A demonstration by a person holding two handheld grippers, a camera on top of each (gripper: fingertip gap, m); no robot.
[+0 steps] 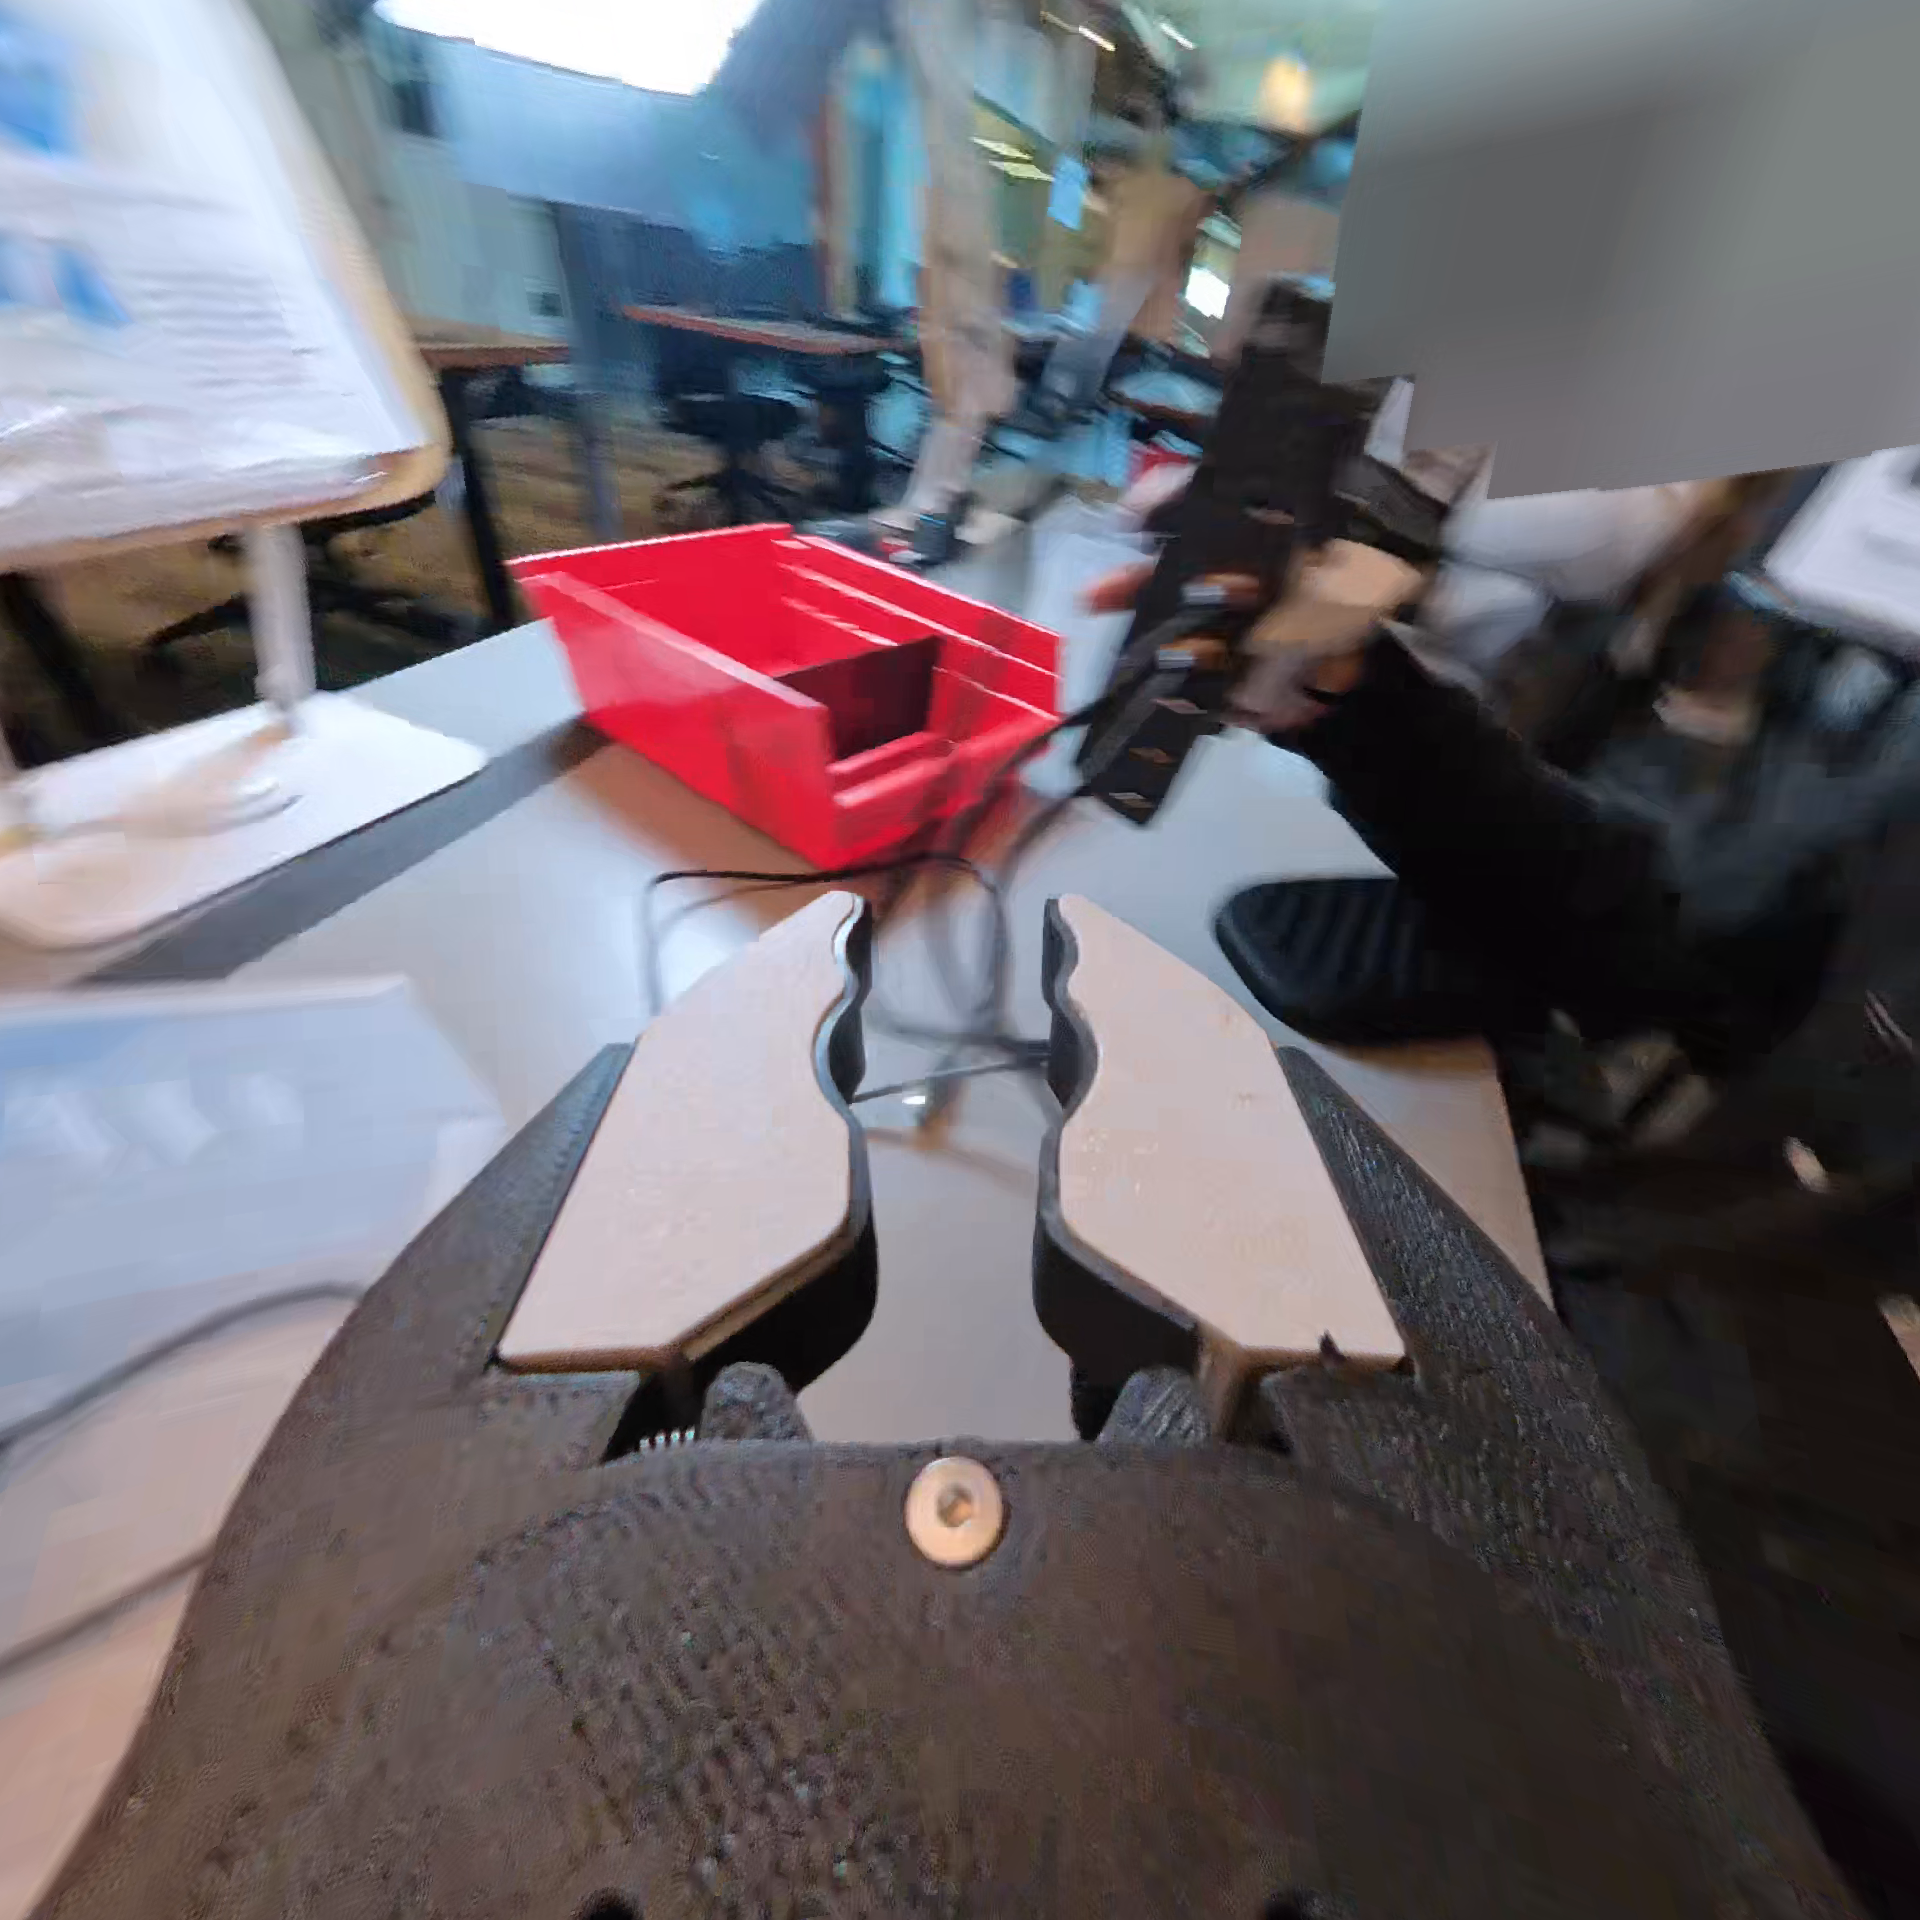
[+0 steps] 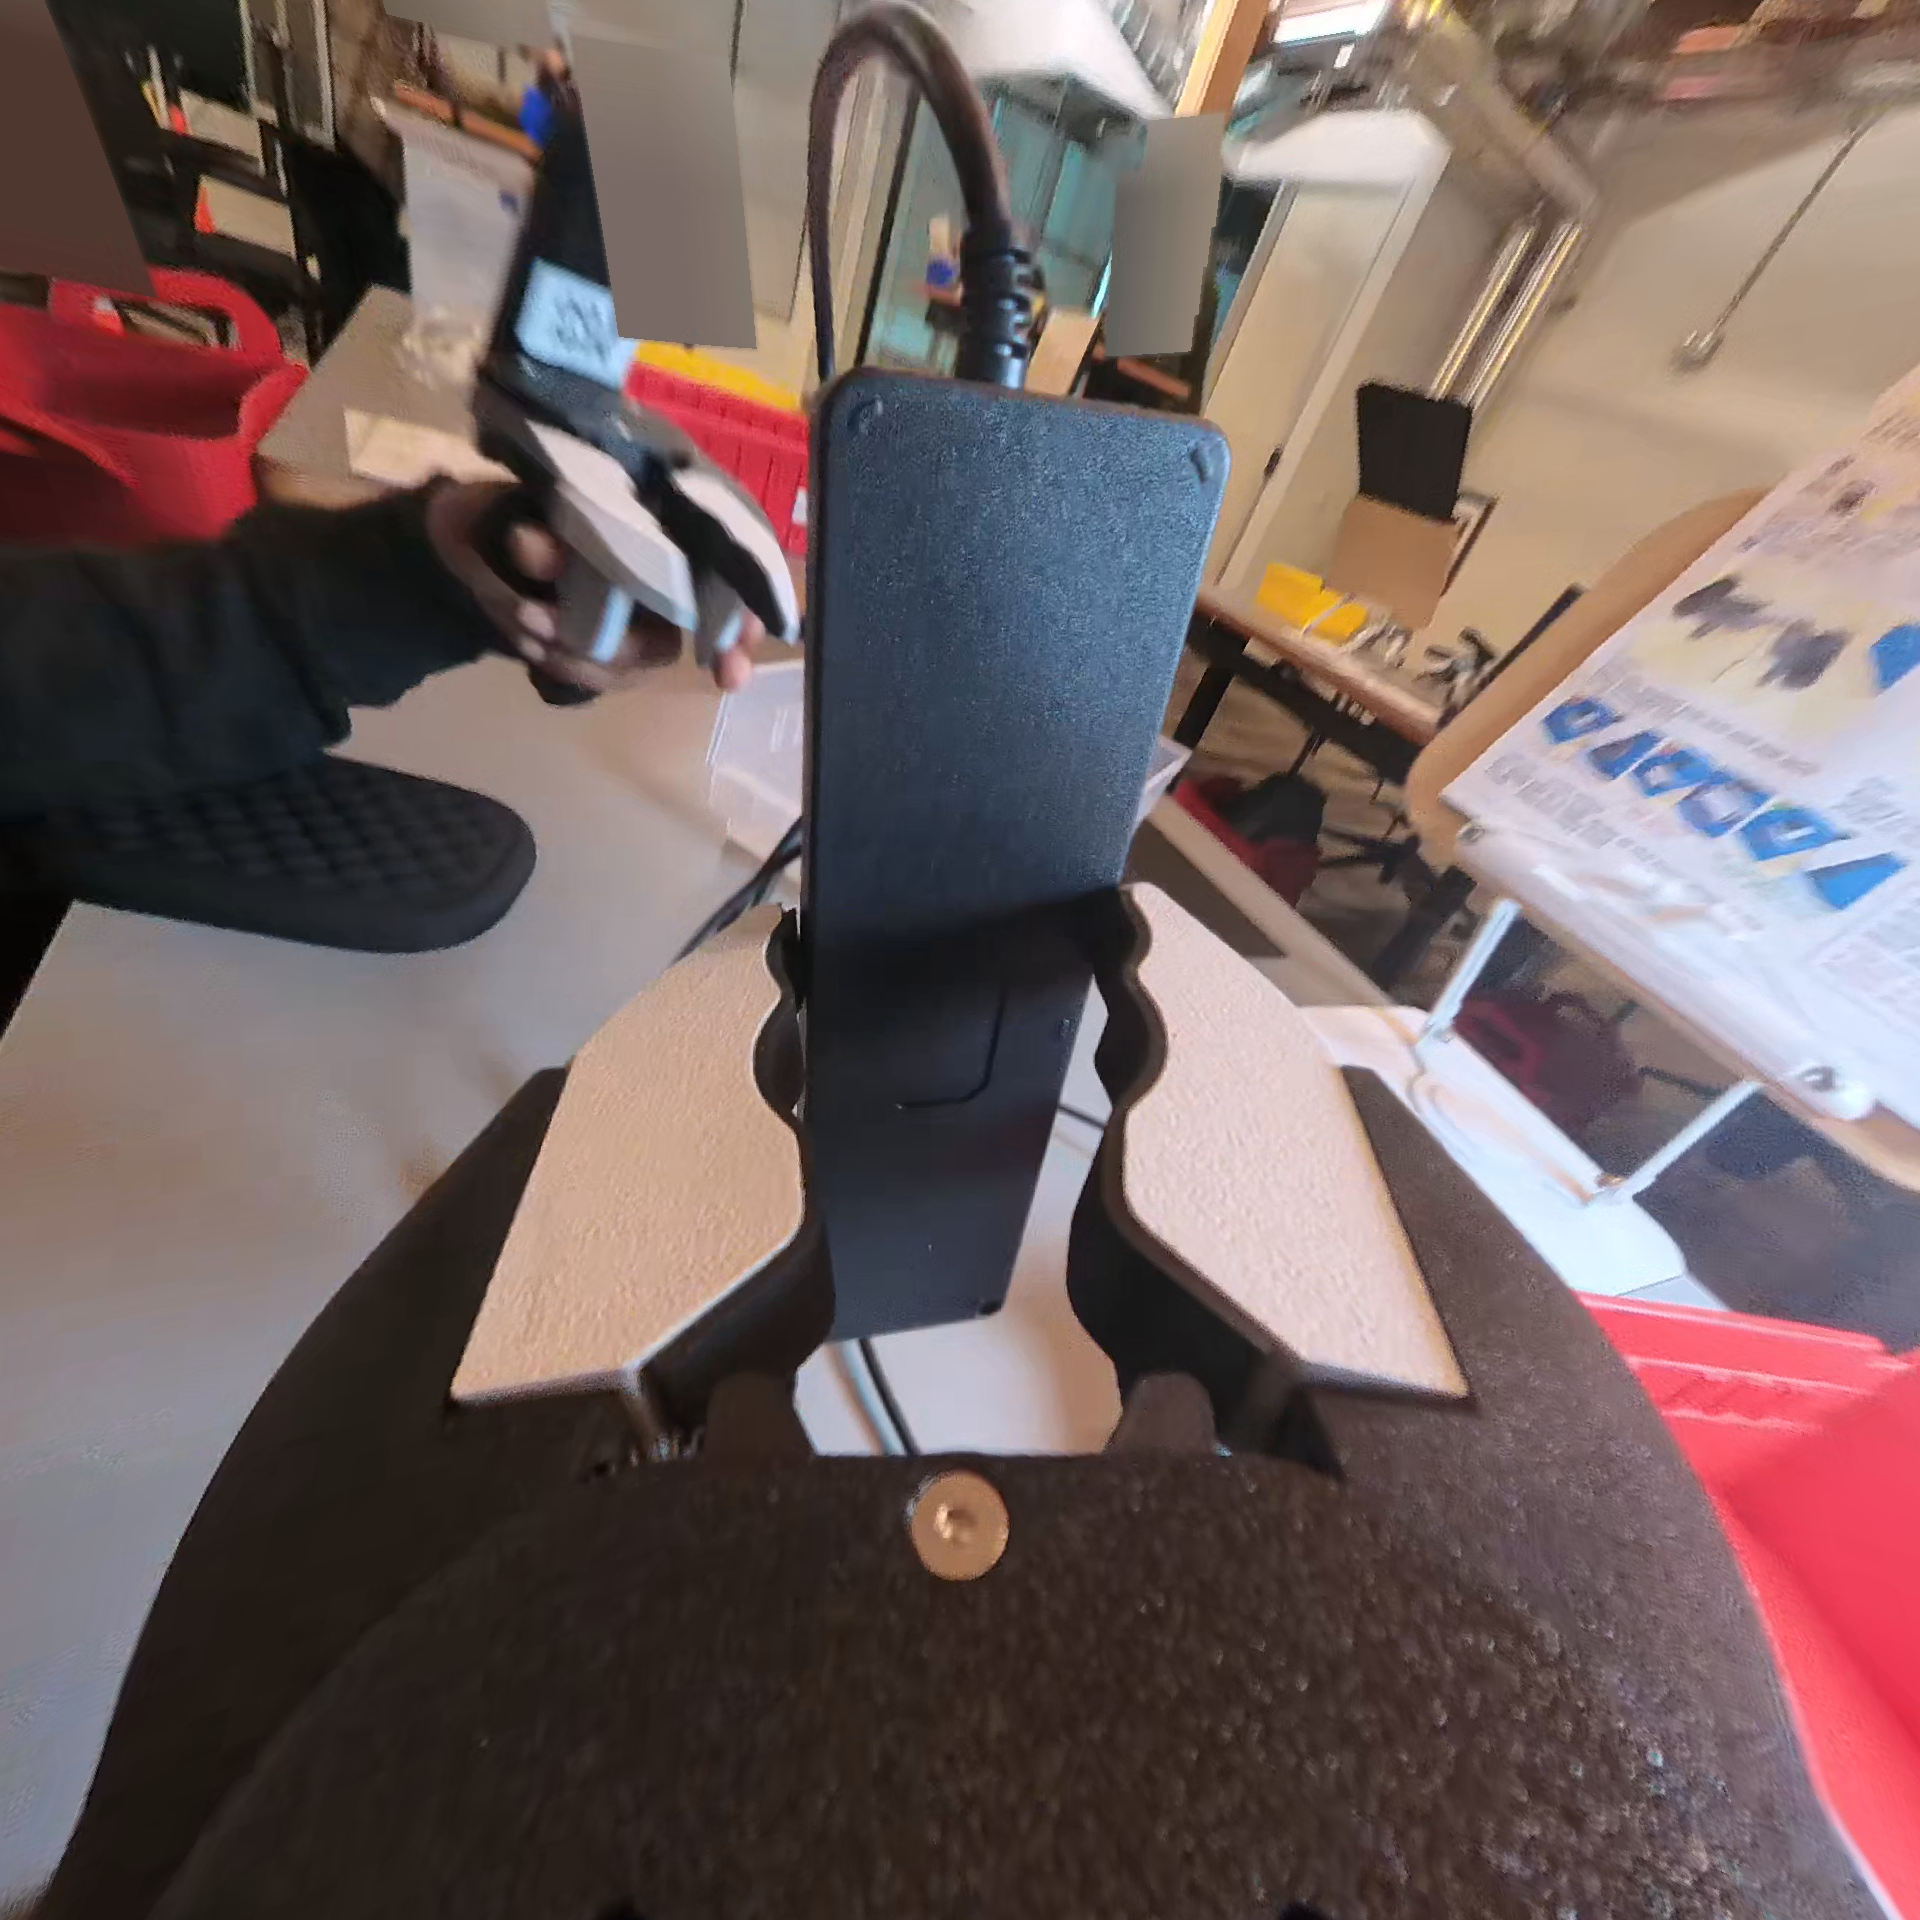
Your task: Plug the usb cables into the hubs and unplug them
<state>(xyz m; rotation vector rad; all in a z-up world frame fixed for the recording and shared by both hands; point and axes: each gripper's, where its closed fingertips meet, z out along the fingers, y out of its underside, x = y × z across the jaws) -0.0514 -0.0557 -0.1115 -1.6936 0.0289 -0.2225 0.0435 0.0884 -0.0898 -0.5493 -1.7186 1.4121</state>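
Note:
My right gripper (image 2: 961, 914) is shut on a flat black USB hub (image 2: 997, 675) and holds it upright above the table. The hub's thick black cable (image 2: 935, 135) loops out of its top end. In the left wrist view the hub (image 1: 1195, 644) is a long black bar with a row of ports, raised at the right. My left gripper (image 1: 956, 935) is open and empty. It hovers over thin black USB cables (image 1: 935, 1029) lying loose on the grey table (image 1: 499, 935). The left gripper also shows in the right wrist view (image 2: 727, 592), left of the hub.
A red bin (image 1: 748, 686) stands on the table behind the cables. A poster stand with a white base (image 1: 208, 790) is at the left. A clear plastic box (image 1: 208, 1143) lies near left. A black padded armrest (image 1: 1351, 966) juts in at the table's right edge. The grippers' ends are close to 20 cm from one another.

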